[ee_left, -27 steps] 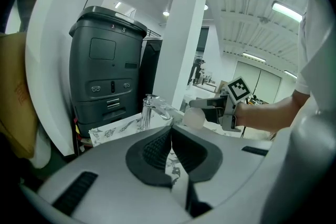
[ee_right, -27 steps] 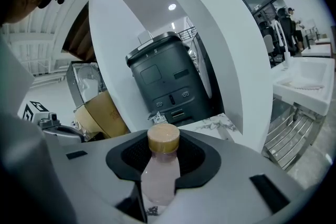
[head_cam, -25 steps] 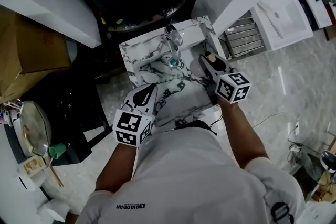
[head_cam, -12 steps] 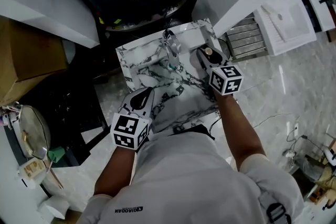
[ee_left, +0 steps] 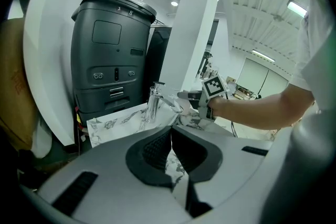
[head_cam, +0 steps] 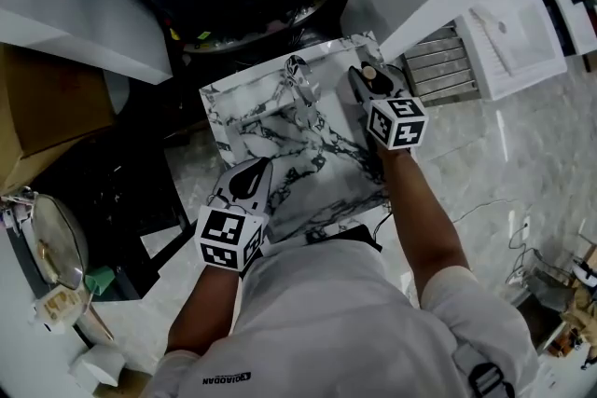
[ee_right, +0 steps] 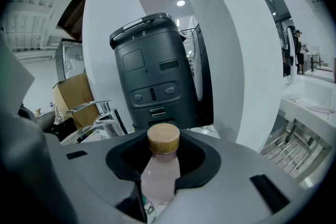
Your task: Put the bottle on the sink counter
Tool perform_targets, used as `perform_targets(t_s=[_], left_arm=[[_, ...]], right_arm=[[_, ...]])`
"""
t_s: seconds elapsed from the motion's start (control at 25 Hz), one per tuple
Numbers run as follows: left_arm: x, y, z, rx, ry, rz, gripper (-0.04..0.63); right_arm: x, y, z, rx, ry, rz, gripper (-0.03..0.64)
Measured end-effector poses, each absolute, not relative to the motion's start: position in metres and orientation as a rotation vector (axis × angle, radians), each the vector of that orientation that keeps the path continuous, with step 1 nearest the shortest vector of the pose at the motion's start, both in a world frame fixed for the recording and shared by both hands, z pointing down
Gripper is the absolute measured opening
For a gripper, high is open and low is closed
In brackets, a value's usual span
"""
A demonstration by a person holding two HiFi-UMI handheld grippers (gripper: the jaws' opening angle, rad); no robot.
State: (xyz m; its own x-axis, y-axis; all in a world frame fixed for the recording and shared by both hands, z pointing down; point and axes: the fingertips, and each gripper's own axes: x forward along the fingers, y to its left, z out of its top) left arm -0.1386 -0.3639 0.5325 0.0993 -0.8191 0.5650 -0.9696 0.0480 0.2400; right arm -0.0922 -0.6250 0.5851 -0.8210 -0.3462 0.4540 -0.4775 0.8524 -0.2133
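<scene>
Low on the bottle [ee_right: 160, 176], print [ee_right: 147, 208] is unreadable.

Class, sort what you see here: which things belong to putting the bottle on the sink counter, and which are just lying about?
In the job: bottle; right claw gripping it; marble sink counter.

Lying about: faucet; cardboard box; dark machine; metal rack; left claw, shut and empty.
</scene>
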Motion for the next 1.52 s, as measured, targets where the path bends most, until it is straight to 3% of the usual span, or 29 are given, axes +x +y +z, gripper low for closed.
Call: perform_targets(t_s=[1.52], left_arm=[[-0.131, -0.367, 0.563, 1.738, -1.726, 0.344, 0.015]], right_arm=[[-0.121, -0.676, 0.616, 0.615, -2.638, 0.245, 0.147]])
